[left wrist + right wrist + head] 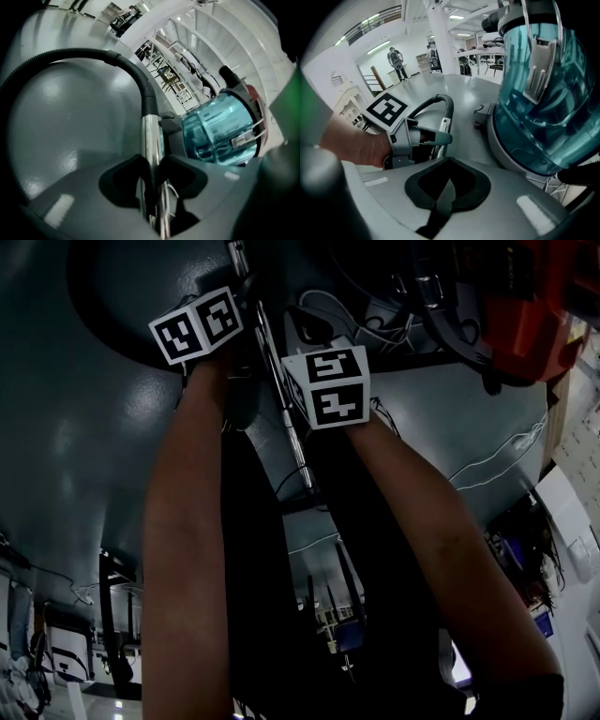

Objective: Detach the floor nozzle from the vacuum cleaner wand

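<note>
The chrome wand (292,427) runs up the floor between my two forearms. In the left gripper view the wand (151,136) lies in the gap of my left gripper (152,180), whose jaws stand wide around it without clearly pressing. Further on it joins the black hose (93,54). My right gripper (447,197) is shut with nothing in it, just right of the wand (443,125) and close to the teal dust canister (543,103). The right gripper view also shows the left gripper's marker cube (386,108) and one teal fingertip (440,138). No floor nozzle shows in any view.
The vacuum body with its teal canister (220,131) and a red part (530,306) sits right of the wand. White cables (497,460) trail over the grey floor. Desks, chairs and a standing person (396,61) are far off.
</note>
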The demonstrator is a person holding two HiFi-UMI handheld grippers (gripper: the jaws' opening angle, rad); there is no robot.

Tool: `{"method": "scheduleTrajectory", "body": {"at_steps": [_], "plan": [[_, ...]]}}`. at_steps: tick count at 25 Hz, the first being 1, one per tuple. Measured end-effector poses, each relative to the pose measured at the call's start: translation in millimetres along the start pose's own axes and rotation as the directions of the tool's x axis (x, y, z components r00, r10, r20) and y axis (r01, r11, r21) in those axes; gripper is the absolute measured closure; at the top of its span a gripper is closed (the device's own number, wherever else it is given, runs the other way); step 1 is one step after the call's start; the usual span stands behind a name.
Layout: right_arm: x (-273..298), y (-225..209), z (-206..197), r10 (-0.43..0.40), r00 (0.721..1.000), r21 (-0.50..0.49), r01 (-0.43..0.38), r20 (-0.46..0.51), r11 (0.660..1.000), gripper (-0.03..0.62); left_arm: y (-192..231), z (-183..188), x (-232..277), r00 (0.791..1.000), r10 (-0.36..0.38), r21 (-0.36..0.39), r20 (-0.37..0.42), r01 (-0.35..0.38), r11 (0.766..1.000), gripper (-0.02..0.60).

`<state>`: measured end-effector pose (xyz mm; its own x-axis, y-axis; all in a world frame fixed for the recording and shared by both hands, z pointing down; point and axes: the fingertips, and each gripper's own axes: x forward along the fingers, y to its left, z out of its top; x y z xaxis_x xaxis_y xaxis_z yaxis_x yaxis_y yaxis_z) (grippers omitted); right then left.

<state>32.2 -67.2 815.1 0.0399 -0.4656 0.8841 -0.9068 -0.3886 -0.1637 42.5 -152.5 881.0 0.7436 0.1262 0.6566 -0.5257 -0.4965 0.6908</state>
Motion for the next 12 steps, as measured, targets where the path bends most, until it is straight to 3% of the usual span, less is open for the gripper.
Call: {"method": "scheduleTrajectory", "body": {"at_steps": [3, 12], "plan": [[-16, 12, 9, 0.006, 1.0, 0.021, -0.006, 0.003, 1.0, 0.6, -2, 1, -26, 1.0, 0.011, -0.002, 0.01, -0.011, 1.0, 0.414], [-39, 56, 46, 0.058, 0.998, -0.054, -0.057, 0.011, 0.997, 0.599, -4, 10, -96, 0.997, 0.06, 0.02, 0.052, -0.062, 0.998, 0.427]]}}
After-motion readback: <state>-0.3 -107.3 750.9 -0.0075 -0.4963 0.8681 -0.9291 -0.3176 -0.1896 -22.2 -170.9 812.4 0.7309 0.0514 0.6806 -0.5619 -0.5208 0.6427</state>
